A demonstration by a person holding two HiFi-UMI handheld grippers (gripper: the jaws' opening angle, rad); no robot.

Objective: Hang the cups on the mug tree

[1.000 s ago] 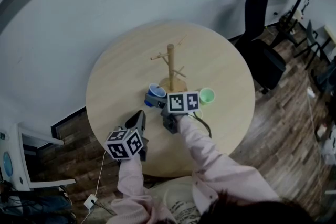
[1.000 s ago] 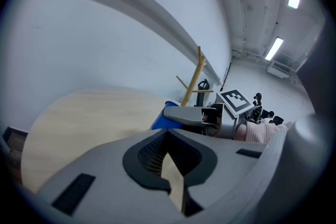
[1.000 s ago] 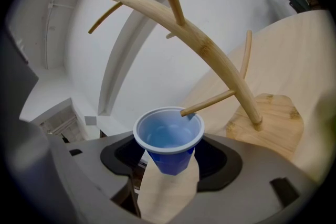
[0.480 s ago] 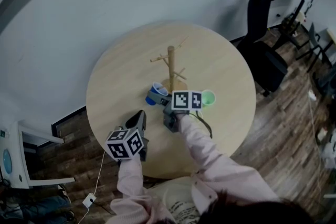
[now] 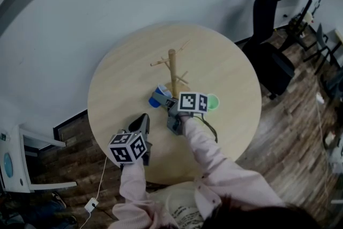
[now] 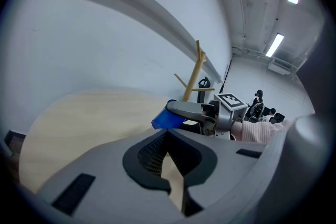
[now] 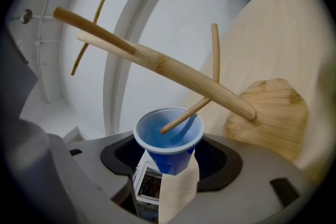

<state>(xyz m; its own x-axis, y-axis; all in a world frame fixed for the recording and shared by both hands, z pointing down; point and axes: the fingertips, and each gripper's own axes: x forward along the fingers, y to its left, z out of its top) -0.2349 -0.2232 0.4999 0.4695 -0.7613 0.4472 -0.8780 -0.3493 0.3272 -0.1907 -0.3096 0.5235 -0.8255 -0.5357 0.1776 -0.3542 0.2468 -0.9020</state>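
Pale bamboo-toned mug tree (image 5: 172,68), blue cup (image 7: 168,139), mint green cup (image 5: 212,100), light wood-grain table (image 5: 118,88), pink sleeve (image 5: 214,158), black chair (image 5: 262,19), dark brown plank-patterned floor (image 5: 300,126), pale grey wall (image 5: 107,8)

The blue cup (image 7: 169,136), gripped in the right tongs (image 7: 170,161), lies tipped, a peg tip inside its mouth (wooden mug tree (image 5: 172,69) upright mid-desk (image 5: 118,88)); the green cup (image 5: 213,100) sits beside the tree's base.

surface: round wooden table (image 5: 118,88); on it: mug tree (image 5: 172,68); green cup (image 5: 212,101)
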